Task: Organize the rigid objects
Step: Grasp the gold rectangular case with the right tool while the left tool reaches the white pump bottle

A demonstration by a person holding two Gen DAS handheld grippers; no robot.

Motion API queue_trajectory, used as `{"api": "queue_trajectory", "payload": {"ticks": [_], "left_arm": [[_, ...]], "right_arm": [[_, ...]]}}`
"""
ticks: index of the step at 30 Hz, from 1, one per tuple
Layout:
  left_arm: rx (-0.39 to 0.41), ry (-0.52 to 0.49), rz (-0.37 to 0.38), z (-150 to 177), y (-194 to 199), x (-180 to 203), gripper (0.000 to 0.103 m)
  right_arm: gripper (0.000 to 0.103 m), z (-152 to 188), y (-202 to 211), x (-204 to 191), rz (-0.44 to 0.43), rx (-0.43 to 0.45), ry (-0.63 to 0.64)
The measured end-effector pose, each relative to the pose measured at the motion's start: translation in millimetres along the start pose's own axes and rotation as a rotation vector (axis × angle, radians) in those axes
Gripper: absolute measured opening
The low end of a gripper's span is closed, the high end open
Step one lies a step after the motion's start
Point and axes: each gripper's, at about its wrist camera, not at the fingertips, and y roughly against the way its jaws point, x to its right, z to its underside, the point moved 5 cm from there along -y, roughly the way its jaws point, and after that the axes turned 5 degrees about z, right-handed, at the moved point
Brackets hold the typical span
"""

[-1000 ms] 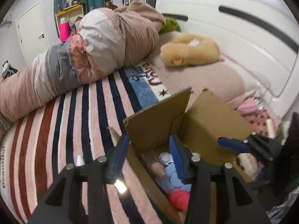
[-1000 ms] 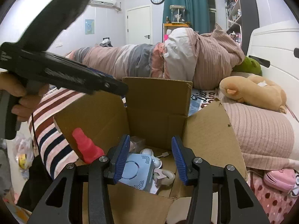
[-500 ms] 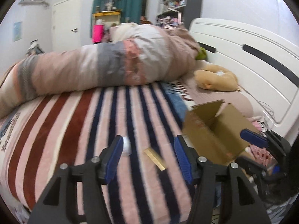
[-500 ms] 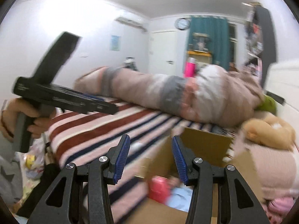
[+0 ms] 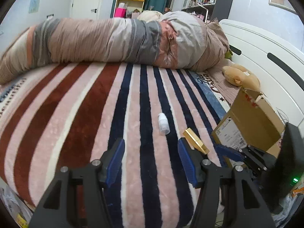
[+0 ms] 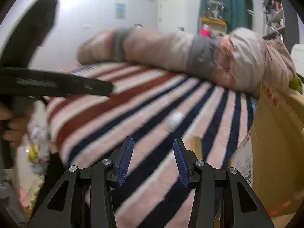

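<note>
A small white bottle (image 5: 163, 124) lies on its side on the striped blanket (image 5: 85, 114). A gold rectangular box (image 5: 195, 141) lies just to its right. The cardboard box (image 5: 250, 119) stands at the bed's right, showing only its outside. My left gripper (image 5: 152, 161) is open and empty, a little short of the bottle. In the right wrist view, which is blurred, the bottle (image 6: 175, 120) and gold box (image 6: 196, 144) lie ahead and the cardboard box (image 6: 275, 152) is on the right. My right gripper (image 6: 153, 161) is closing on nothing, its fingers apart.
A rolled striped duvet (image 5: 123, 41) lies across the far side of the bed. A tan plush toy (image 5: 241, 76) rests by the white headboard (image 5: 269, 60). A hand (image 6: 13, 131) holds the left gripper's body at the left. Bags lie on the floor (image 6: 36, 148) below the bed edge.
Both views have swung left, from inside the cardboard box to the open blanket with the bottle and gold box. The left jaws have spread wider.
</note>
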Motion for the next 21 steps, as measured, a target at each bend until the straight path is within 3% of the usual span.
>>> {"api": "queue_trajectory", "payload": {"ticks": [7,10,16,19,21], "left_arm": [[-0.066,0.005,0.041,2.4,-55.1,-14.8,0.054],[-0.090,0.000,0.064,3.9,-76.7,-11.9,0.054],[-0.147,0.001,0.127,0.2,-127.3,2.0,0.054],[-0.173,0.000,0.144,-2.9,-149.1,11.8,0.054],[-0.184,0.008,0.149,-5.0,-163.2,17.1,0.048]], "right_arm": [[0.040,21.1,-61.3,49.8,0.186,-0.122,-0.009],[0.040,26.6,-73.8,53.7,0.242,-0.127,0.031],[0.040,32.5,-91.0,62.7,0.256,-0.172,0.001],[0.027,34.7,-92.1,60.4,0.247,-0.163,0.003],[0.024,36.1,-92.7,60.0,0.226,-0.160,-0.006]]}}
